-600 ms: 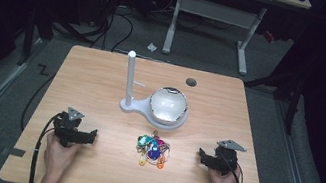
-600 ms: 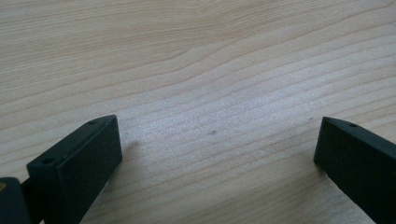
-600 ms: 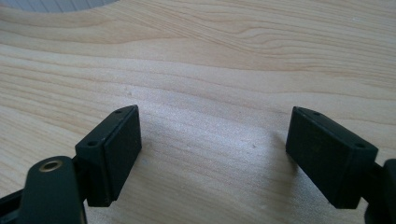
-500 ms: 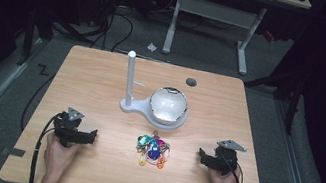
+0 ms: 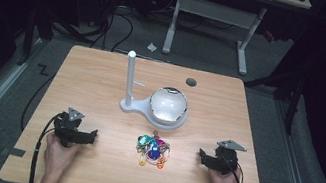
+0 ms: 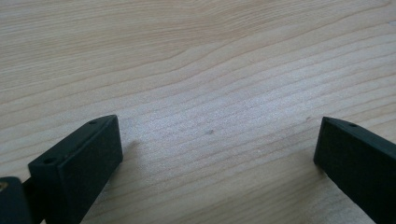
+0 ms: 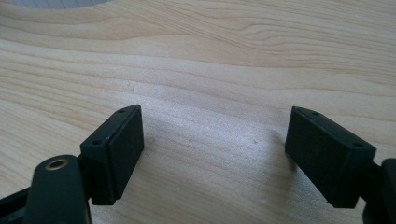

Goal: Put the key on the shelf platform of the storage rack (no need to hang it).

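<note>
1. High view — table (image 5: 103, 76) w/ a white stand w/ post (image 5: 128, 81) at centre, a shiny bowl (image 5: 168, 105) on the stand's base at the post's 3 o'clock. Bundle of coloured key tags (image 5: 152, 150) lies at the bowl's 6 o'clock, near it but apart. Left gripper (image 5: 92, 136) rests at the tags' 9 o'clock, right gripper (image 5: 201, 155) at their 3 o'clock; both well apart from the tags, tips pointing inward toward them.

2. High view, change vs. the two earlier pics: none that I can see. Hands, grippers, tags, bowl all in the same places. Meaning — work not yet started; this reads as the resting pose ahead of a reach for the tags.

3. Left gripper view — both black jaws stand wide apart over bare wood grain, nothing between them, nothing held. Jaws look to sit on or just above the tabletop; can't tell which.

4. Right gripper view — jaws likewise spread wide, empty gap, bare wood below. A pale curved edge at 11 o'clock of the pic, too cropped to identify.

5. Judgement: tags untouched, lying loose in one heap between the two tools. Either gripper could go in; tangled rings may drag along if one tag is pinched.
</note>
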Demonstrator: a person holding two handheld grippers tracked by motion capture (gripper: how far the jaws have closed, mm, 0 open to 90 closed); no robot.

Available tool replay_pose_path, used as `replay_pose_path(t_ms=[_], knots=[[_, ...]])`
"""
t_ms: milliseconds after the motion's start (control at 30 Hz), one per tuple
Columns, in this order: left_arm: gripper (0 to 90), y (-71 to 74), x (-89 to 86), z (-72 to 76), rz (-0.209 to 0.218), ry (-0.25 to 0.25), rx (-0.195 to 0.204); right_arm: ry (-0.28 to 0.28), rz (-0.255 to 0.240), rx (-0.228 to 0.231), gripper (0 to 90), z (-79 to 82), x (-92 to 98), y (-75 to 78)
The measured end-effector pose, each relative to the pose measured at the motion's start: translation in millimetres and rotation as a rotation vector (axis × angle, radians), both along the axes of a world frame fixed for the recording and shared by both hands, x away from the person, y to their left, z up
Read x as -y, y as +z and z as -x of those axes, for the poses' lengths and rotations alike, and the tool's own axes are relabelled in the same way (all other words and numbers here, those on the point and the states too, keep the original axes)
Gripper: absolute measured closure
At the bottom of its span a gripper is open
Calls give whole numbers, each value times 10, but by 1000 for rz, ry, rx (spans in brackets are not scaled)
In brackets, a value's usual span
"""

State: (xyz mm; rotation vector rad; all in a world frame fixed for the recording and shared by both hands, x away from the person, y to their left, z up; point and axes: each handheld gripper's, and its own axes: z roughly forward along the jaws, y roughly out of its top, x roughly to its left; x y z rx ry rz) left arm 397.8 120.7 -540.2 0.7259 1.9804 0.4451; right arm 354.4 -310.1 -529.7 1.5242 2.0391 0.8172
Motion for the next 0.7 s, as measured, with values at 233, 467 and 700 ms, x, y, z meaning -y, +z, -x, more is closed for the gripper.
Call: replay_pose_path(t_ms=[233,467,700], knots=[[13,0,1,0,1,3,0,11,3,4,322,29,-15,23],[13,1,2,1,2,3,0,39,-39,20,381,75,-35,88],[13,0,2,3,0,2,1,69,-49,21,407,108,-88,121]])
